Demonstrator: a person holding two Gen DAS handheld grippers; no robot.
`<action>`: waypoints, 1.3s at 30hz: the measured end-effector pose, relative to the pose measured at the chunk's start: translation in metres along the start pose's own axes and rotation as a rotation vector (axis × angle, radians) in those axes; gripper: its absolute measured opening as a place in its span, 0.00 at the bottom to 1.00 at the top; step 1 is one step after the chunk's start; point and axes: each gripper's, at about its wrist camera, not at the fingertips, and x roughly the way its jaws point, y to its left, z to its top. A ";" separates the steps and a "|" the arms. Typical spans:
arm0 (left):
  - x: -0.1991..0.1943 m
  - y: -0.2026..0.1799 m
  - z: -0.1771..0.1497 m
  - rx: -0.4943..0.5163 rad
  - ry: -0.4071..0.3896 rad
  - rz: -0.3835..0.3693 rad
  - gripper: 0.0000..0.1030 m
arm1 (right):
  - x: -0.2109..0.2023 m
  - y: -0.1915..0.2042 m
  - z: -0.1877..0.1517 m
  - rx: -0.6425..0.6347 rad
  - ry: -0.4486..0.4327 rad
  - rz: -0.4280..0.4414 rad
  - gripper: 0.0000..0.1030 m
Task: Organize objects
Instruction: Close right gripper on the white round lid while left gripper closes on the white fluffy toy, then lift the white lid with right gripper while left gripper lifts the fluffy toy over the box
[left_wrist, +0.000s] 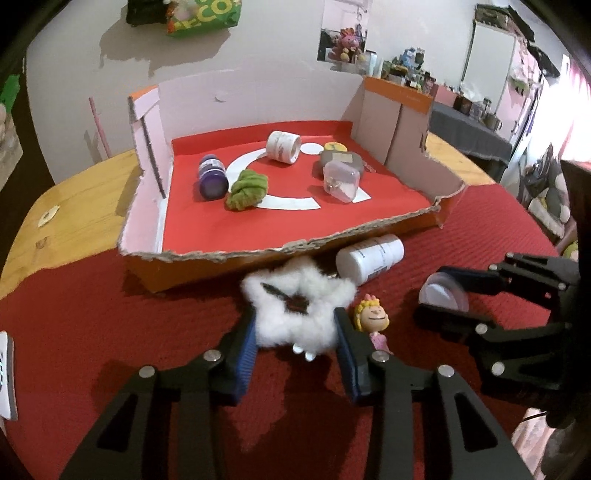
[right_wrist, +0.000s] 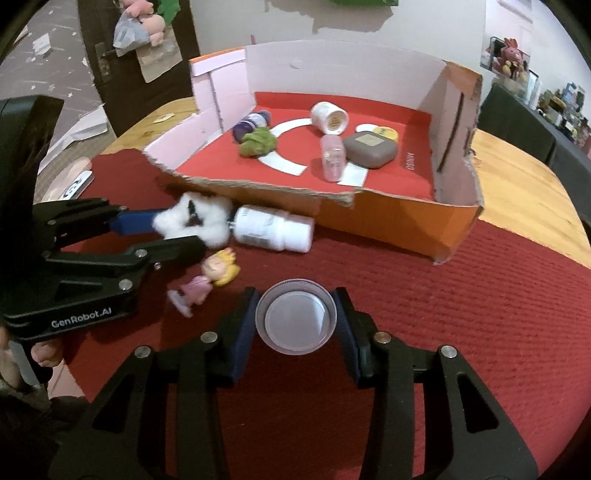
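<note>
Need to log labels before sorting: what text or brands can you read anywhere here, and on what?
"GenRobot.AI": body of the left gripper.
"ECO", partly cut off: green bag on the wall.
"MINISO", probably, small and sideways: red liner of the cardboard box.
White bottle: label print too blurred.
White jar: lid sticker unreadable.

Left hand-held gripper (left_wrist: 295, 332) clamps white fluffy scrunchie (left_wrist: 297, 306) on red cloth (left_wrist: 110, 325); doll figurine (left_wrist: 371, 321) beside.

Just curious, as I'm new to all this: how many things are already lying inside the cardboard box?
6, unless something hides behind another: a purple jar, a green cloth knot, a white tub, a yellow tin, a grey case and a clear case.
</note>
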 end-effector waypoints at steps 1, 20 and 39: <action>-0.003 0.002 0.000 -0.008 -0.004 -0.007 0.40 | -0.002 0.003 0.000 -0.004 -0.004 0.001 0.38; -0.029 -0.003 -0.002 -0.017 -0.045 -0.029 0.40 | -0.018 0.014 0.007 -0.017 -0.043 0.034 0.38; -0.047 -0.001 0.031 -0.014 -0.109 -0.045 0.38 | -0.035 0.009 0.040 -0.037 -0.102 0.047 0.38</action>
